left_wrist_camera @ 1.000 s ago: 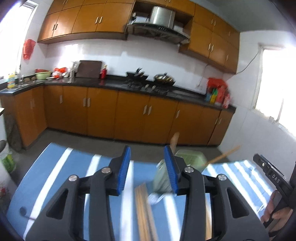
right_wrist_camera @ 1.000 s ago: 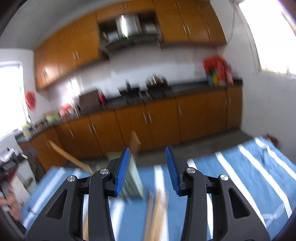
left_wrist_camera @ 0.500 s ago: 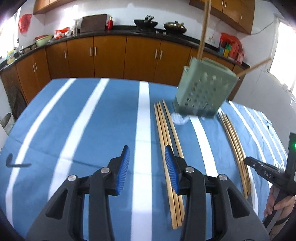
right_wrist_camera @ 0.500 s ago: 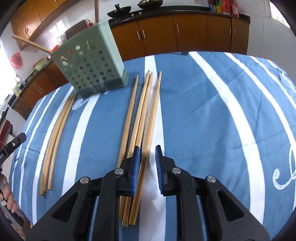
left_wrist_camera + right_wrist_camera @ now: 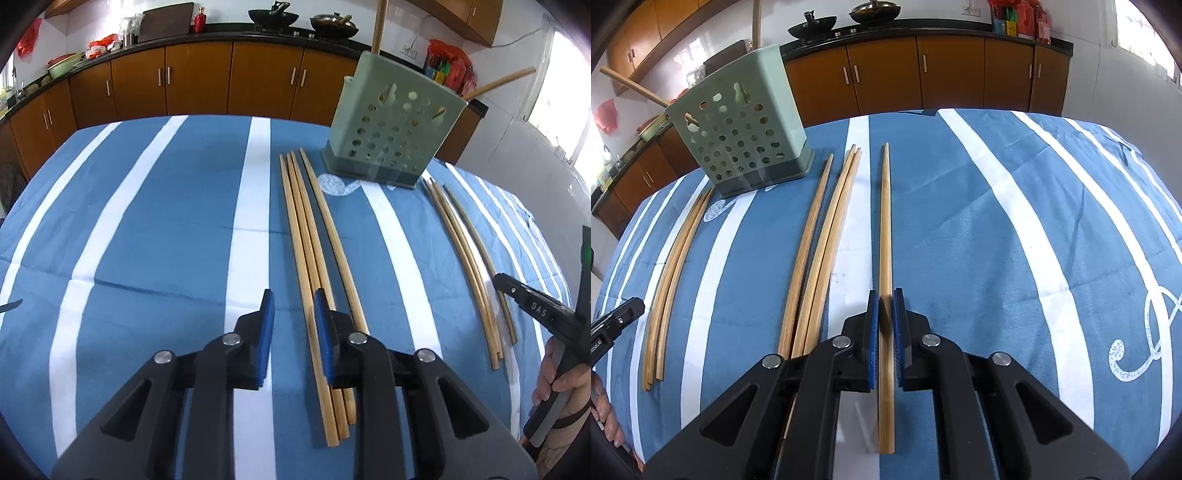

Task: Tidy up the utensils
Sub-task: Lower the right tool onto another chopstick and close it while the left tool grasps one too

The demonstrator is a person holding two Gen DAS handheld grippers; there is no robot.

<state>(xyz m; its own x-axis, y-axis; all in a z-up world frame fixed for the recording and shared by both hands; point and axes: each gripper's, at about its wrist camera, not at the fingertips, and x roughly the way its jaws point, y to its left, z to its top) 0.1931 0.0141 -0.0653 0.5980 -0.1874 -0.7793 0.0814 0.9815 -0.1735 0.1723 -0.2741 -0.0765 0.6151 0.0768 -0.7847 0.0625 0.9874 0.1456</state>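
Right gripper [image 5: 885,325] clamped mid-shaft on one long bamboo chopstick [image 5: 885,221] beside its group on the blue striped cloth [image 5: 979,206]; left gripper [image 5: 293,332] jaws apart, empty; judgement: lift level, tip upright, then lower into the green perforated plastic holder [image 5: 738,140].

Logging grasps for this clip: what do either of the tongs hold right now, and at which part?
The right tongs are shut on one chopstick, nearer its thick near end. The left tongs are open, holding nothing.
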